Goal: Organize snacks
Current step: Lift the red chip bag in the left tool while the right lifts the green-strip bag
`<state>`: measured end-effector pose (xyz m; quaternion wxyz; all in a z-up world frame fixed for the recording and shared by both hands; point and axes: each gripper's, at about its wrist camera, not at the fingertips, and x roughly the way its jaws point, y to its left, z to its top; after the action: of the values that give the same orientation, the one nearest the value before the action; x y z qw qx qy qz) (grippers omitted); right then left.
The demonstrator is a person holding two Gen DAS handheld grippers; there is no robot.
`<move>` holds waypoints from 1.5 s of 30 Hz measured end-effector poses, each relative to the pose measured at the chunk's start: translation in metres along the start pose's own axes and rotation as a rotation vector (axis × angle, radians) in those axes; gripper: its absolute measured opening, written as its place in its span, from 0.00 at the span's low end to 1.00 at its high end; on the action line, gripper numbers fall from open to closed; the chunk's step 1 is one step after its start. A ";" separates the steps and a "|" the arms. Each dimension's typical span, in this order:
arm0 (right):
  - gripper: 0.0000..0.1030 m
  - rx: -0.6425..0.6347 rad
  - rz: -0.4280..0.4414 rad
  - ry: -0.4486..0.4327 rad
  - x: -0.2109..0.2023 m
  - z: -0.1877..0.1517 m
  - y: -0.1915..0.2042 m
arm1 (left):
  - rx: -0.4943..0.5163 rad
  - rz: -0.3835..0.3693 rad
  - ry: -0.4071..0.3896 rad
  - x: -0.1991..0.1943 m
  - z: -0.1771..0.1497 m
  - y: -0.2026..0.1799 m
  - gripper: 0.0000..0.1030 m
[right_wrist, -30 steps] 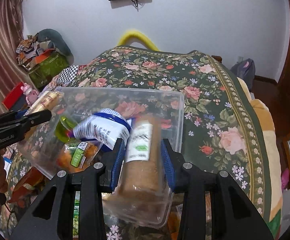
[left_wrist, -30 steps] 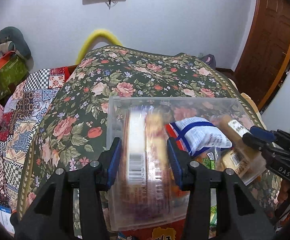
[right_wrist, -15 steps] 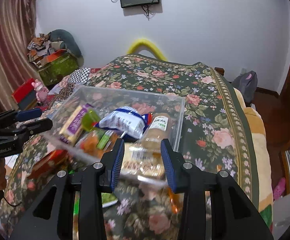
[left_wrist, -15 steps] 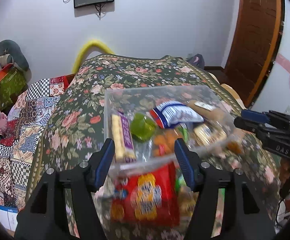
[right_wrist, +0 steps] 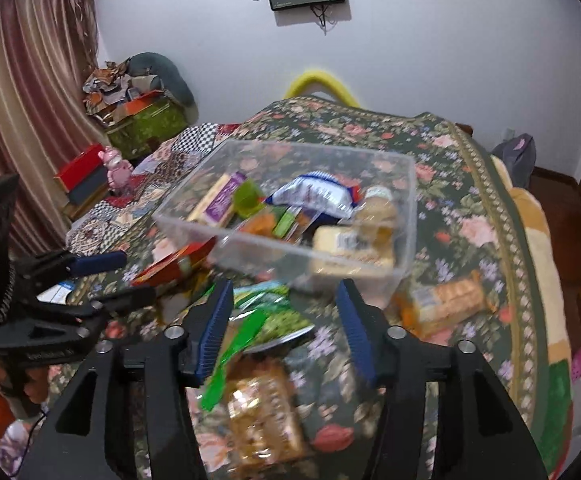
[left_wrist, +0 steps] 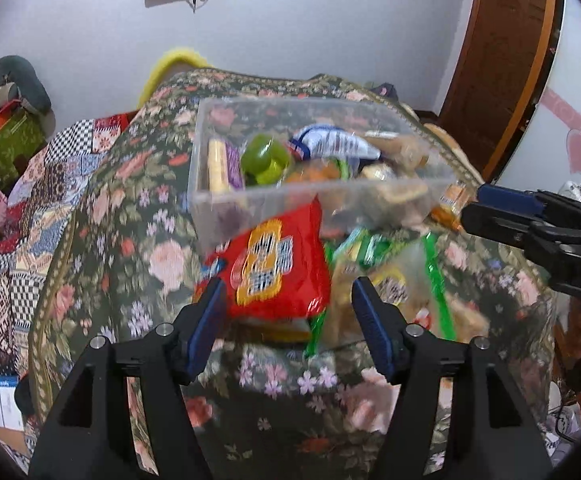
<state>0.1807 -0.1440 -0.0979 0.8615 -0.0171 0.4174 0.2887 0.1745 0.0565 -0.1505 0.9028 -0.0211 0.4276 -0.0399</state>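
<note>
Floral bedspread (left_wrist: 138,240) bears a clear snack-filled bin (left_wrist: 314,196); left gripper (left_wrist: 288,320) open, right gripper (right_wrist: 284,320) opening, both empty

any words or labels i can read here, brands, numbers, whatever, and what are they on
None can be read for certain.
Red snack packet: yellow label, print blurred.
Blue-and-white packet in the clear box: print too small.
Wrapped biscuits: label blurred.
Left gripper body: embossed word, illegible.

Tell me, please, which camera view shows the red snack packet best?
The left wrist view: the red snack packet lies face up, near the centre, before the clear bin, its yellow label visible. The right wrist view shows only a red sliver at the bin's left corner.
</note>
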 end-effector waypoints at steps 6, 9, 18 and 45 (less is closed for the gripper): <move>0.66 0.011 0.018 0.030 0.012 -0.012 0.014 | 0.007 0.064 0.001 0.019 -0.007 0.006 0.63; 0.70 0.012 0.017 0.050 0.020 -0.016 0.020 | 0.006 0.059 -0.008 0.027 -0.007 0.008 0.62; 0.74 0.025 0.048 0.104 0.038 -0.023 0.032 | 0.017 0.091 -0.070 0.025 -0.009 0.015 0.30; 0.45 -0.030 0.043 0.027 0.023 -0.010 0.037 | 0.019 0.029 -0.192 -0.056 -0.003 0.011 0.17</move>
<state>0.1655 -0.1044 -0.1134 0.8490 -0.0247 0.4249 0.3132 0.1371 0.0730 -0.1098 0.9403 -0.0099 0.3391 -0.0287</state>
